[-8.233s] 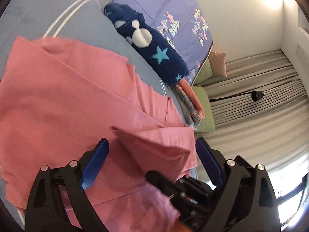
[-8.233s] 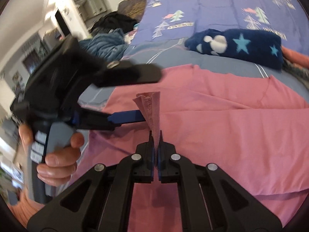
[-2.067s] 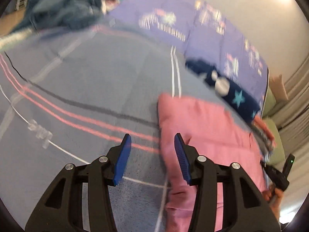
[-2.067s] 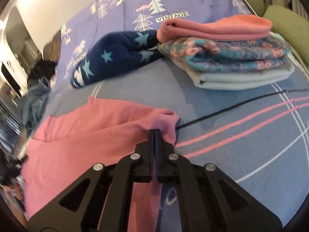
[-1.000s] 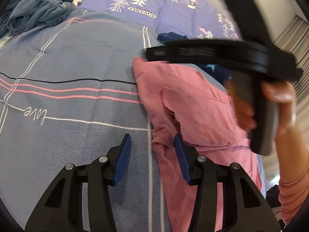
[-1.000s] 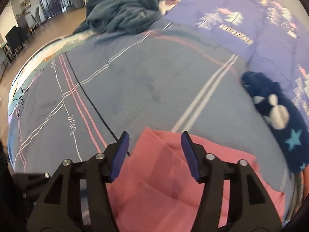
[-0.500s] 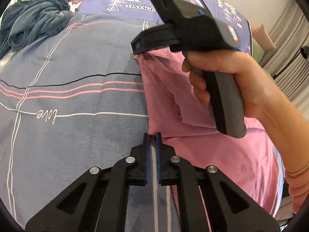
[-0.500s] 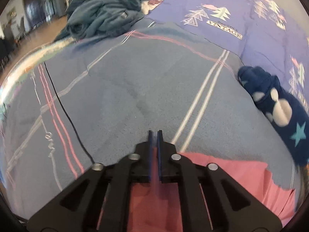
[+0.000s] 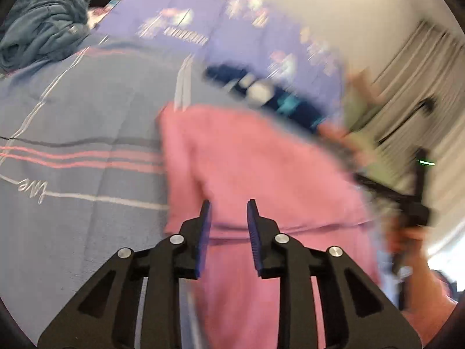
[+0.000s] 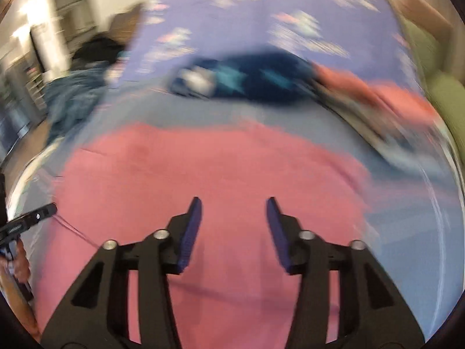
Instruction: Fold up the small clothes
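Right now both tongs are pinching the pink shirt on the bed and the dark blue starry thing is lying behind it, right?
Not quite. Neither pair pinches: the left tongs and right tongs have just been opening and stand apart above the pink shirt, as each wrist view shows. The rest holds: the shirt is on the bed, and the dark blue starry thing lies behind it.

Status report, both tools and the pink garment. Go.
Left tool open, right tool open, jaws just opened, nothing between them. Pink garment flat on bed, released. Nothing in the way.
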A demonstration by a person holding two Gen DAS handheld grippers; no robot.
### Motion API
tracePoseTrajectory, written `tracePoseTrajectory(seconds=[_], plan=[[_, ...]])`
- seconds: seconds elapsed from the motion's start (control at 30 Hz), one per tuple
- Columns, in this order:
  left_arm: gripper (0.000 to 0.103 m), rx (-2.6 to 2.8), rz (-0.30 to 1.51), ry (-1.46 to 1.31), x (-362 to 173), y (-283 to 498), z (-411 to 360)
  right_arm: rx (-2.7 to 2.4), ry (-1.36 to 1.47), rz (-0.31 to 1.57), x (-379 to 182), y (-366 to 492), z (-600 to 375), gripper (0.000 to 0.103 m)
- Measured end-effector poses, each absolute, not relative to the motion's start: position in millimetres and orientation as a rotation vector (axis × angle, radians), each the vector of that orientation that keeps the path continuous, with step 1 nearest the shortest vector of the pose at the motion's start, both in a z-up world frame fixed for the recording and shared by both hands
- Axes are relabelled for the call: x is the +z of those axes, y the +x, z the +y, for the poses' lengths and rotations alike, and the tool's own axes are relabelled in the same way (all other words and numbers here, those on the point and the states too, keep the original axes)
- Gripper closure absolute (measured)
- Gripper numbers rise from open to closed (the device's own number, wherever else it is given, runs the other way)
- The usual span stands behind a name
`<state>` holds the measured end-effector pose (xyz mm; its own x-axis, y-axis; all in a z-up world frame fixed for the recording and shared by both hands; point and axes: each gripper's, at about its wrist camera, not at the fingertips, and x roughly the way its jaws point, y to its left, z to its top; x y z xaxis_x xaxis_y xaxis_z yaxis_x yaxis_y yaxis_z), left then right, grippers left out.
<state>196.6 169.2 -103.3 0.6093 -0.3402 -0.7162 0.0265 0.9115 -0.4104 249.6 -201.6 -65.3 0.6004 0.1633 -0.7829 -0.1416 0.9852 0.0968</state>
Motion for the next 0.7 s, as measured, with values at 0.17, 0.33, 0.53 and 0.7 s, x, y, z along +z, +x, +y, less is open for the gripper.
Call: tracePoseTrajectory(seconds=[0.17,0.33,0.53,0.7], plan=[[0.079,-0.175,0.873,-0.269,-103,198,157,0.097,0.185,0.93,-90,224,-276,0.082],[0.079,-0.142,0.781,-0.246,-79,189,152,0.089,0.187,0.851,-70,235,-296,0.071],[0.078,-0.219,0.779,-0.323,-69,207,134,0.152,0.212,0.899,-87,299,-299,0.07],[0.077,-0.124,0.874,-0.198,-100,221,115,0.081,0.328,0.852,-101,331,-321,0.085]])
